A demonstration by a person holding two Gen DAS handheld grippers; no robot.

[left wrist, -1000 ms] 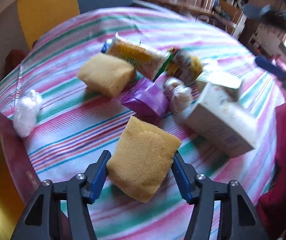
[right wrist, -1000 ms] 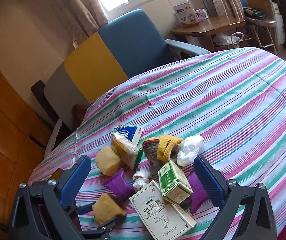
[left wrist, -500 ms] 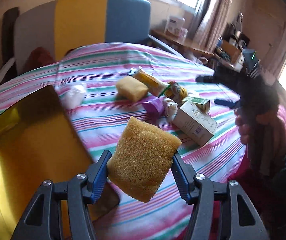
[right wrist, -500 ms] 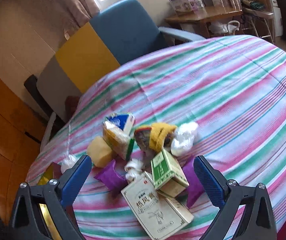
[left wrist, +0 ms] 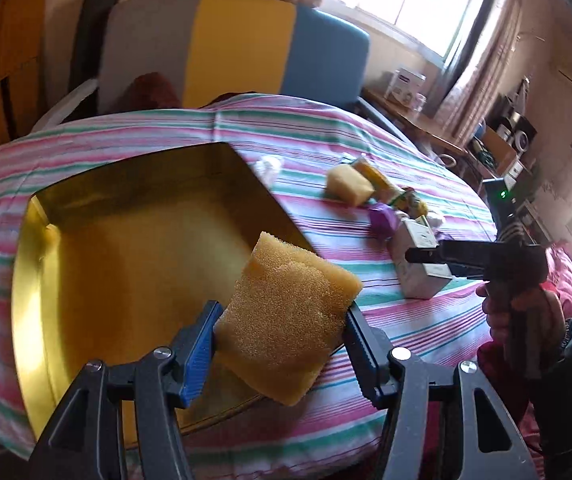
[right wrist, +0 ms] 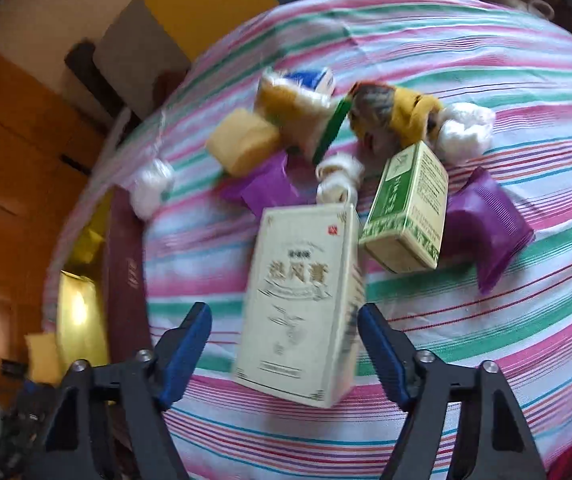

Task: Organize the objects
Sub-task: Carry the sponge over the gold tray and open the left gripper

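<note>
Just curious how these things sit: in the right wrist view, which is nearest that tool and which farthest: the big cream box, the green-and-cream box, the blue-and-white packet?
1. Big cream box, between the closing right tool's jaws.
2. Green-and-cream box, beyond, to the right.
3. Blue-and-white packet, at the pile's far edge.

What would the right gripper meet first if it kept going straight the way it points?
Most likely the cream box, lying on the striped tablecloth between the closing right gripper's jaws; blur hides any contact.

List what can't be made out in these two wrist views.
- Small print on the cream box, right wrist view: motion blur.
- Tray floor beneath the held sponge, left wrist view: the sponge hides it.
- Right gripper's fingertips, left wrist view: seen side-on, dark.
</note>
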